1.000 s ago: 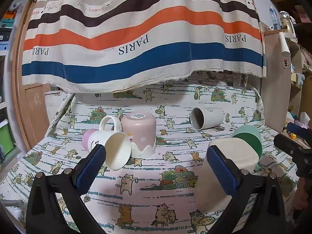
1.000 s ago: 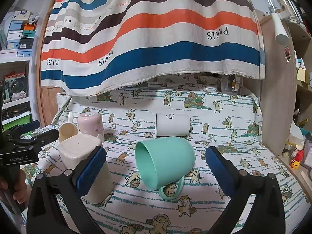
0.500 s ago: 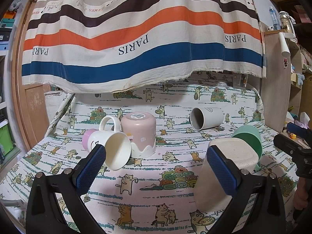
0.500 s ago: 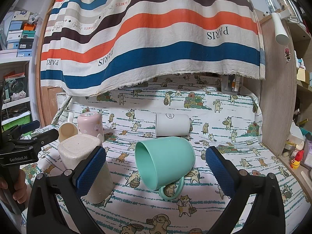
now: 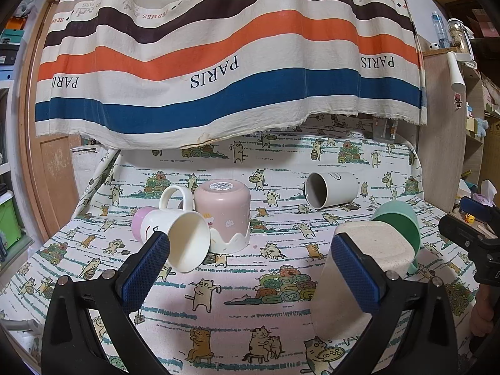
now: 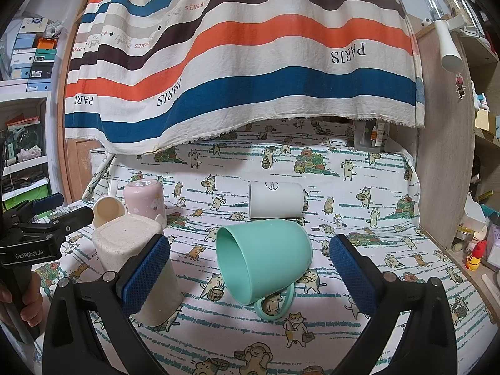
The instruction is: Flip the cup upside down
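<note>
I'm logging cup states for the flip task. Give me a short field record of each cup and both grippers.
teal mug: on its side, mouth toward the left, handle down on the cloth
beige cup: upside down
pink cup: upside down
white mug: on its side, handle up
white cup: on its side
right gripper: open, empty, teal mug lies ahead between the fingers
left gripper: open, empty
surface: cat-print cloth
</note>
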`<state>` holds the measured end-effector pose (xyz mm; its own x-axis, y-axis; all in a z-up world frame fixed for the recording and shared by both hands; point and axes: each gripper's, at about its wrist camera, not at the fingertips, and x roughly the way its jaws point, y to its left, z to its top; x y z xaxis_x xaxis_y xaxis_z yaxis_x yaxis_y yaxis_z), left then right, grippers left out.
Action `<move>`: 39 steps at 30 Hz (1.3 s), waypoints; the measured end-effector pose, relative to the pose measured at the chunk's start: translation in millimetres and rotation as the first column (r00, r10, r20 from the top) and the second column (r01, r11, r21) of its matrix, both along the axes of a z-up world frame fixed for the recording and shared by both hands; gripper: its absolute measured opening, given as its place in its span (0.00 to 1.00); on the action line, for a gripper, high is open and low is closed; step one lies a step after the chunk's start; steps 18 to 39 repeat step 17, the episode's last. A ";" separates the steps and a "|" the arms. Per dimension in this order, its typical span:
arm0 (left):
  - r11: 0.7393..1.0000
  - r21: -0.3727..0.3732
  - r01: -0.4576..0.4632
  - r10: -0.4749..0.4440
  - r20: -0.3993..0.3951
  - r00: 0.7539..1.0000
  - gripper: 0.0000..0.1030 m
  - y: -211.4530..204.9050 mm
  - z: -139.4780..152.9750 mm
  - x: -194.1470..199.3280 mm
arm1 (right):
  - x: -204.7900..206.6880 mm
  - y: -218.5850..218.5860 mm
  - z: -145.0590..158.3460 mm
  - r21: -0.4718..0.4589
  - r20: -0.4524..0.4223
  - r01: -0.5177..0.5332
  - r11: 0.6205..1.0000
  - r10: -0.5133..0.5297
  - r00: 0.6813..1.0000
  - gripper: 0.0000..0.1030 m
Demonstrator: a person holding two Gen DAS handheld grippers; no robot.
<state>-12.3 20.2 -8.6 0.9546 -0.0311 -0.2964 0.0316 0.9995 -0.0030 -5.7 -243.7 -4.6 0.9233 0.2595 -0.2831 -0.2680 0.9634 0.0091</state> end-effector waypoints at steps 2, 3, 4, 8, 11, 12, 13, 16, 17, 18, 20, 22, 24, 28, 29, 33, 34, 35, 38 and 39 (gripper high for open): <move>1.000 0.001 -0.003 0.003 -0.001 1.000 1.00 0.0 -0.1 0.1 | -0.3 0.1 0.1 0.000 0.000 0.000 1.000 0.000 1.000 1.00; 1.000 0.001 -0.004 0.004 -0.002 1.000 1.00 0.5 0.2 0.3 | -0.1 0.0 0.1 0.000 0.000 0.000 1.000 0.000 1.000 1.00; 1.000 0.001 -0.004 0.004 -0.002 1.000 1.00 0.6 0.5 0.7 | 0.0 -0.1 0.0 0.000 0.000 0.000 1.000 0.000 1.000 1.00; 1.000 0.001 -0.004 0.004 -0.002 1.000 1.00 0.9 0.4 1.0 | -0.4 0.1 0.2 0.000 0.000 0.000 1.000 0.000 1.000 1.00; 1.000 0.001 -0.004 0.004 -0.002 1.000 1.00 0.7 0.5 0.8 | 0.1 -0.3 0.0 0.000 0.001 0.000 1.000 0.000 1.000 1.00; 1.000 0.001 -0.004 0.004 -0.002 1.000 1.00 0.7 0.4 0.8 | -0.1 -0.1 0.1 0.000 0.000 0.000 1.000 0.000 1.000 1.00; 1.000 0.001 -0.004 0.004 -0.002 1.000 1.00 0.8 0.4 0.9 | 0.0 -0.2 0.1 0.000 0.000 0.000 1.000 0.000 1.000 1.00; 1.000 0.002 -0.005 0.005 -0.001 1.000 1.00 1.1 0.5 0.7 | 0.0 -0.4 0.1 0.000 0.001 0.000 1.000 0.000 1.000 1.00; 1.000 0.001 -0.005 0.005 -0.001 1.000 1.00 1.2 0.5 0.8 | -0.2 -0.2 0.2 0.000 0.000 0.000 1.000 0.000 1.000 1.00; 1.000 0.001 -0.005 0.005 -0.001 1.000 1.00 1.2 0.5 0.8 | -0.2 -0.2 0.2 0.000 0.000 0.000 1.000 0.000 1.000 1.00; 1.000 0.001 -0.005 0.005 -0.001 1.000 1.00 1.2 0.5 0.8 | -0.2 -0.2 0.2 0.000 0.000 0.000 1.000 0.000 1.000 1.00; 1.000 0.001 -0.005 0.005 -0.001 1.000 1.00 1.2 0.5 0.8 | -0.2 -0.2 0.2 0.000 0.000 0.000 1.000 0.000 1.000 1.00; 1.000 0.001 -0.005 0.005 -0.001 1.000 1.00 1.2 0.5 0.8 | -0.2 -0.2 0.2 0.000 0.000 0.000 1.000 0.000 1.000 1.00; 1.000 0.001 -0.005 0.005 -0.001 1.000 1.00 1.2 0.5 0.8 | -0.2 -0.2 0.2 0.000 0.000 0.000 1.000 0.000 1.000 1.00; 1.000 0.001 -0.005 0.005 -0.001 1.000 1.00 1.2 0.5 0.8 | -0.2 -0.2 0.2 0.000 0.000 0.000 1.000 0.000 1.000 1.00; 1.000 0.001 -0.005 0.005 -0.001 1.000 1.00 1.2 0.5 0.8 | -0.2 -0.2 0.2 0.000 0.000 0.000 1.000 0.000 1.000 1.00; 1.000 0.001 -0.005 0.005 -0.001 1.000 1.00 1.2 0.5 0.8 | -0.2 -0.2 0.2 0.000 0.000 0.000 1.000 0.000 1.000 1.00; 1.000 0.001 -0.005 0.005 -0.001 1.000 1.00 1.2 0.5 0.8 | -0.2 -0.2 0.2 0.000 0.000 0.000 1.000 0.000 1.000 1.00; 1.000 0.001 -0.005 0.005 -0.001 1.000 1.00 1.2 0.5 0.8 | -0.2 -0.2 0.2 0.000 0.000 0.000 1.000 0.000 1.000 1.00; 1.000 0.001 -0.005 0.005 -0.001 1.000 1.00 1.2 0.5 0.8 | -0.2 -0.2 0.2 0.000 0.000 0.000 1.000 0.000 1.000 1.00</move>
